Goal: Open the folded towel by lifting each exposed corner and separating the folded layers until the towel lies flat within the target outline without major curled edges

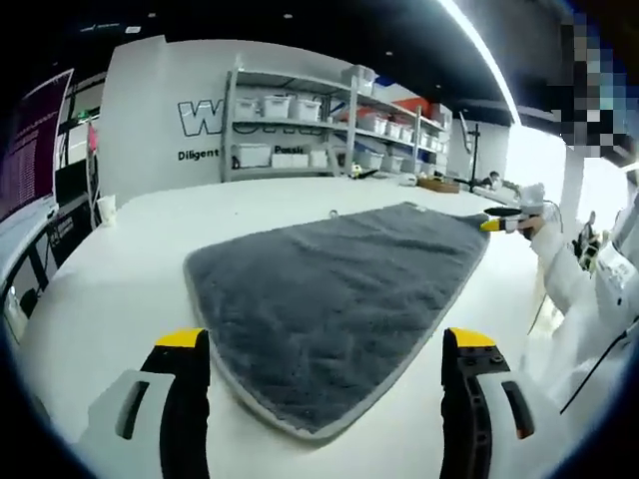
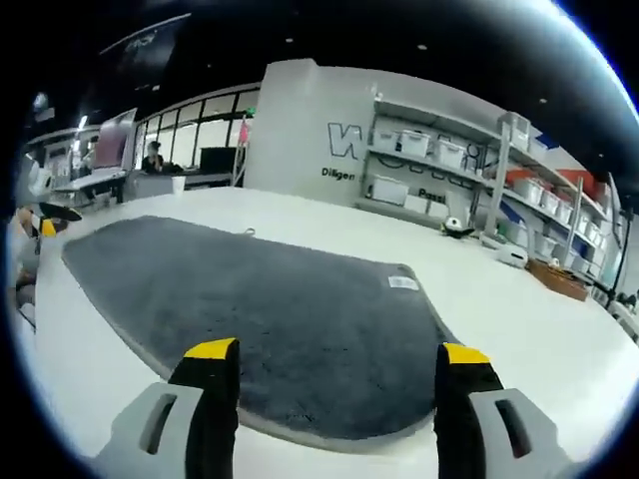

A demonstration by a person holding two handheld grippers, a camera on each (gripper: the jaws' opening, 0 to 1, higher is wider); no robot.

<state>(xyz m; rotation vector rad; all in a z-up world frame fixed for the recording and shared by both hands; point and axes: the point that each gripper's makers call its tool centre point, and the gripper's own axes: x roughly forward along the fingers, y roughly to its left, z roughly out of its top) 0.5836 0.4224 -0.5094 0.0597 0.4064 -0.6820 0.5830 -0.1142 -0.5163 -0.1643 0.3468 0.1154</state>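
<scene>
On a white tabletop (image 1: 120, 289) before storage shelves (image 1: 329, 125), a soft, limp grey towel (image 1: 329, 299) lies spread mid-table, best pinched at its hemmed corners, left gripper (image 1: 326, 371) and right gripper (image 2: 337, 381) both spread wide

I see a wide white tabletop (image 1: 120, 279) running back toward a white wall with dark lettering (image 2: 344, 140). Against that wall stands a metal shelving rack (image 1: 300, 125) stacked with white storage bins (image 1: 275, 106). Farther along the tabletop I make out a shallow brown tray (image 2: 559, 279) and a small white cup (image 1: 106, 208). A long ceiling light strip (image 1: 479, 55) crosses overhead.
</scene>
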